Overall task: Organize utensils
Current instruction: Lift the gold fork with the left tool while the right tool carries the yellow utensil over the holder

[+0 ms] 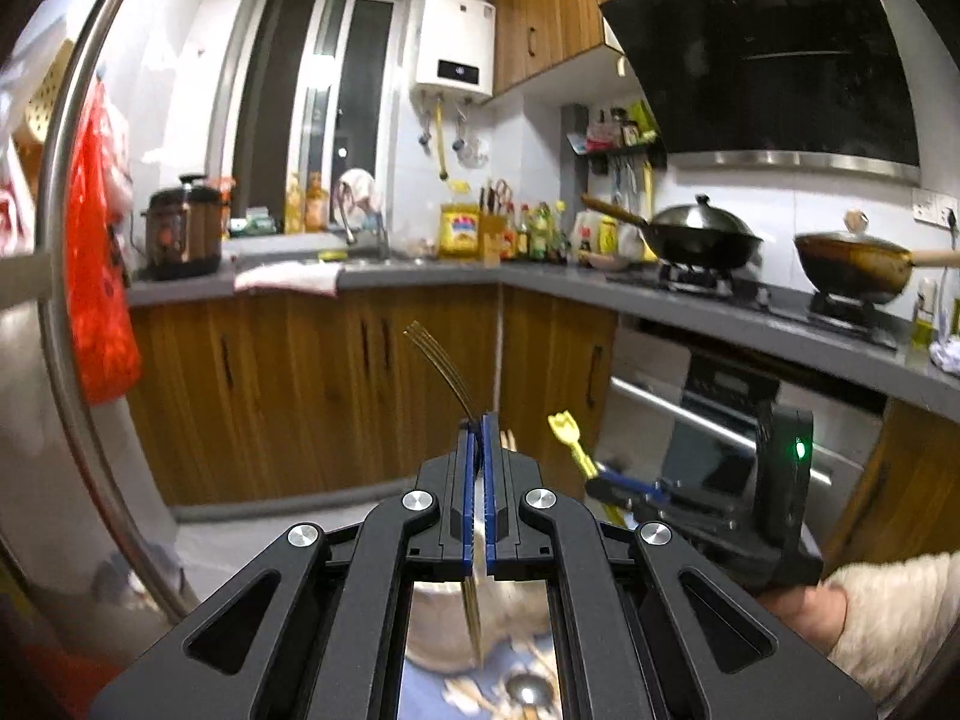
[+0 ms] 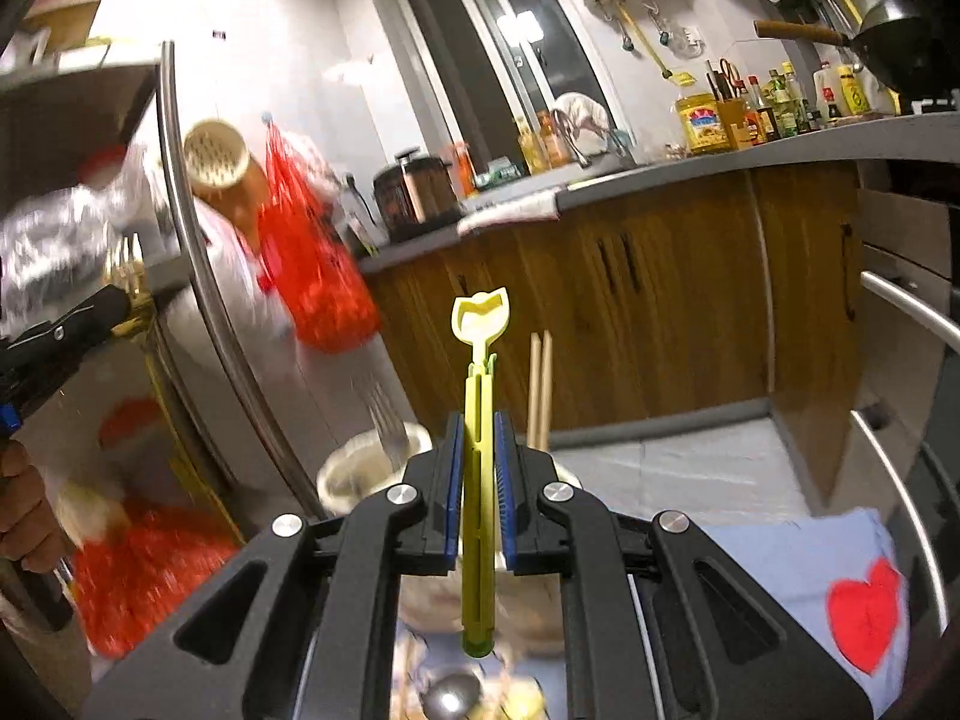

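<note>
While the left gripper is held out level over the kitchen floor, its blue-padded jaws are pressed together on a gold fork, pinching it edge-on; the tines curve up and away toward the wooden cabinets, and the handle runs back between the arms. Just to its right the right gripper holds a yellow utensil upright, with the person's hand and a pale sleeve behind it. No writing can be read on the white water heater or on the yellow oil bottle. On the grey desk stand a dark pressure cooker, a sink tap and a row of sauce bottles; a lidded wok and a second pan sit on the hob under the black hood. A steel fridge door with a red bag crowds the left edge.

From the right wrist, the right gripper has its jaws nearly closed, pinching the yellow utensil by its stem; the tulip-shaped head stands above the pads. Beyond them a pale cup holds a blurred silver fork, and two wooden chopsticks rise just right of the jaws. The left gripper shows at the left edge against the fridge. A blue cloth with a red heart lies at lower right; its labels are unreadable too.
</note>
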Demonstrator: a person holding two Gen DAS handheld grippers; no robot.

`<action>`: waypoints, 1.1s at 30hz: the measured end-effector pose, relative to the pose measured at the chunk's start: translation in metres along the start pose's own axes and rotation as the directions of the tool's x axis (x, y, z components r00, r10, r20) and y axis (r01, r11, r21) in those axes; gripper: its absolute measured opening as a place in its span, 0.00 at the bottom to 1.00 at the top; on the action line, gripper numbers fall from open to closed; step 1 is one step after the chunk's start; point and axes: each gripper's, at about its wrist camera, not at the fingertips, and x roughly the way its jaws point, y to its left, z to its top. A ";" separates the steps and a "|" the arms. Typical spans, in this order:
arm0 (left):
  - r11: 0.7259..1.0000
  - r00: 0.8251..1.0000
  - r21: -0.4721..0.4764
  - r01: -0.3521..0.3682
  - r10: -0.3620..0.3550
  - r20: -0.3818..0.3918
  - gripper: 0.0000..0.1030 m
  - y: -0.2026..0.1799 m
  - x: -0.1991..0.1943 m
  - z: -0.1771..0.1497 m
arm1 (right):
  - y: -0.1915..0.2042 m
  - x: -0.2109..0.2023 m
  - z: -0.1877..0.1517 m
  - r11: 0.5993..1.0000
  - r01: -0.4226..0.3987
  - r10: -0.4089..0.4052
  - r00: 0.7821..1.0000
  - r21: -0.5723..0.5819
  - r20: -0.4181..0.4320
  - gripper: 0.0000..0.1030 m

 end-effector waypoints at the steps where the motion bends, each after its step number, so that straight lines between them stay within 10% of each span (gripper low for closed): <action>1: 1.000 1.000 0.000 -0.004 0.004 0.006 0.03 0.001 0.003 0.005 | -0.001 0.004 0.005 1.000 -0.012 0.012 1.000 0.007 0.016 0.10; 14: 0.988 0.989 0.041 -0.149 0.147 0.030 0.03 0.006 0.061 0.017 | -0.020 0.058 0.007 0.997 -0.047 0.042 0.996 0.066 0.080 0.10; 33: 0.996 0.994 -0.057 -0.075 0.070 -0.080 0.03 0.032 0.086 -0.054 | -0.014 0.061 -0.039 0.997 0.045 -0.047 0.999 -0.066 -0.022 0.10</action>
